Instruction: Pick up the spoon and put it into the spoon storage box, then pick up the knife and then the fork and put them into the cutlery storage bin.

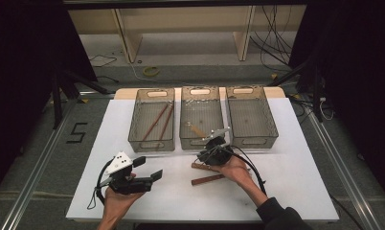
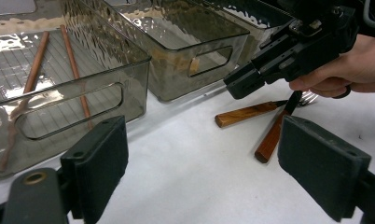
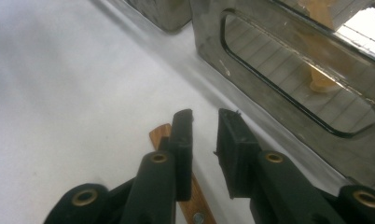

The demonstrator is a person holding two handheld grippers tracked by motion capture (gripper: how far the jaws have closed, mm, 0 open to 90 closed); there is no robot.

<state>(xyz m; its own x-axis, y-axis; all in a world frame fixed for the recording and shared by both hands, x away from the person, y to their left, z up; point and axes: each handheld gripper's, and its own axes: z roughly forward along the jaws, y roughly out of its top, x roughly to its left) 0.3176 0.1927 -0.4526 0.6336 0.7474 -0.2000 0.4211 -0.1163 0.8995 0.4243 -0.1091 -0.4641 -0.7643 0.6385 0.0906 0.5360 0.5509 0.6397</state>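
Note:
Two wooden-handled utensils lie on the white table: one nearer me, the other under my right gripper. In the left gripper view they cross, a fork and a dark-bladed piece. My right gripper hovers just over a wooden handle, its jaws narrowly apart with nothing between them. My left gripper rests at the front left, its jaws wide open and empty.
Three clear bins stand side by side at the back. The left bin holds two brown chopsticks, the middle bin a pale wooden piece, and the right bin nothing I can see. Cables lie on the floor beyond.

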